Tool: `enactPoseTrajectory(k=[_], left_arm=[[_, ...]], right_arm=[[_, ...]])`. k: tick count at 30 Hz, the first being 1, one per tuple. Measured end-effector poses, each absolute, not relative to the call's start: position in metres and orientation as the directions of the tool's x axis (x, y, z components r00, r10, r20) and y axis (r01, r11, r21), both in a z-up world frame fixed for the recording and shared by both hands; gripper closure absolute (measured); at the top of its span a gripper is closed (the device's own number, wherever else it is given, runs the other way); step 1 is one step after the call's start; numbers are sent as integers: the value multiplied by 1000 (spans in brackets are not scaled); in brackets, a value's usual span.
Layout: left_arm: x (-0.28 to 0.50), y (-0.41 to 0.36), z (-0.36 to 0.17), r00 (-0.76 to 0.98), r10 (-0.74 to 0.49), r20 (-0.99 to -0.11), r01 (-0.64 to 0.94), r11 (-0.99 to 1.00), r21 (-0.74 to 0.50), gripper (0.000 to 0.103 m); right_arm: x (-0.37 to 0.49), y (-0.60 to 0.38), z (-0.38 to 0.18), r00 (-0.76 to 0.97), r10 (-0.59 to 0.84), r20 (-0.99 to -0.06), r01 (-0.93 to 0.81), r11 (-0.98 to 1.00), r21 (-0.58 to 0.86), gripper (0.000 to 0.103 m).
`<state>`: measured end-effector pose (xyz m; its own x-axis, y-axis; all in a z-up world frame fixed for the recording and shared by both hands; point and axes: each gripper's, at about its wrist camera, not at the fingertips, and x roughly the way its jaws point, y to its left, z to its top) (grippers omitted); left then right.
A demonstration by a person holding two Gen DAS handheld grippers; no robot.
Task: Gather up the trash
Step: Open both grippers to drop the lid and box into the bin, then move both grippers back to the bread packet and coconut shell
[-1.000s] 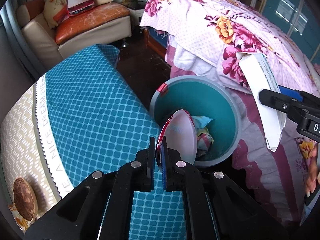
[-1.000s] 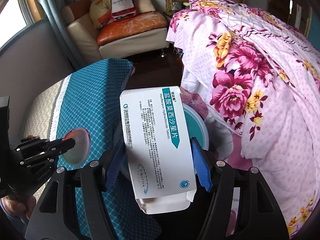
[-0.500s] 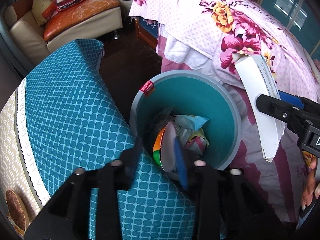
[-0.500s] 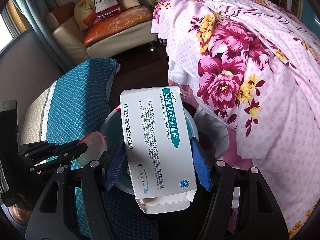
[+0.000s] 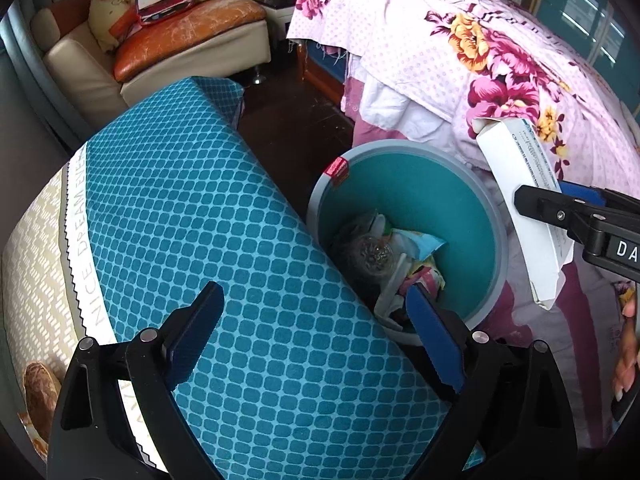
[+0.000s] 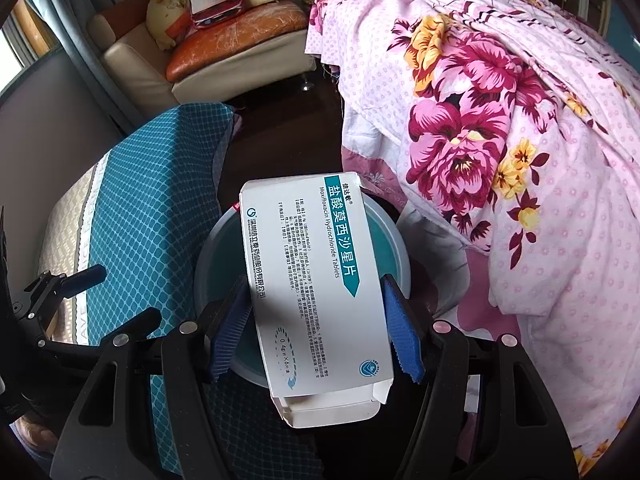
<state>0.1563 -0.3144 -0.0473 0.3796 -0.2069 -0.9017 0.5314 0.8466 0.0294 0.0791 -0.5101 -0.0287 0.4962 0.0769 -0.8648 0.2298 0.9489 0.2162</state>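
Dropped from the left gripper [image 5: 312, 304], whose empty jaws are opening, the lid is gone; the right gripper [image 6: 316, 316] squeezes the white box [image 6: 316, 280] between its fingers above the bin [image 5: 492, 216].

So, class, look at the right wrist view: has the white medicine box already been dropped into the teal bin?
No. The white medicine box is clamped in the right hand-held gripper, above the teal bin.

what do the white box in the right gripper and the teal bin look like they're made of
White box: looks like thin matte printed cardboard, going by its creased folds and open end flap. Teal bin: probably moulded plastic, with a smooth, evenly coloured wall and a rounded grey rim.
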Motion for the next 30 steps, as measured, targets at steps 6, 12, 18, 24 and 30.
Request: enactPoseTrajectory(k=[6,12,18,24,30], left_arm=[[155,-294,-46,387,-206,-899,508,861,22,10],[157,-276,-44,387,-216,-896,493,870,3,10],[160,-258,-42,393,-216,-894,472,882,-6,10],[158,-238,-37,397,-222,-891,447,894,-24,10],[149,-216,-26,422,-223,-879,433,901,-21,10]], right_arm=[[84,-501,-32,470,66,-880,223,956,190,40],[91,-491,-34,453,63,-889,222,958,181,38],[94,-477,-33,436,72,-897,220,958,183,33],[90,-459,-28,415,88,-905,203,961,187,26],[84,-433,-22,391,126,-912,165,965,204,26]])
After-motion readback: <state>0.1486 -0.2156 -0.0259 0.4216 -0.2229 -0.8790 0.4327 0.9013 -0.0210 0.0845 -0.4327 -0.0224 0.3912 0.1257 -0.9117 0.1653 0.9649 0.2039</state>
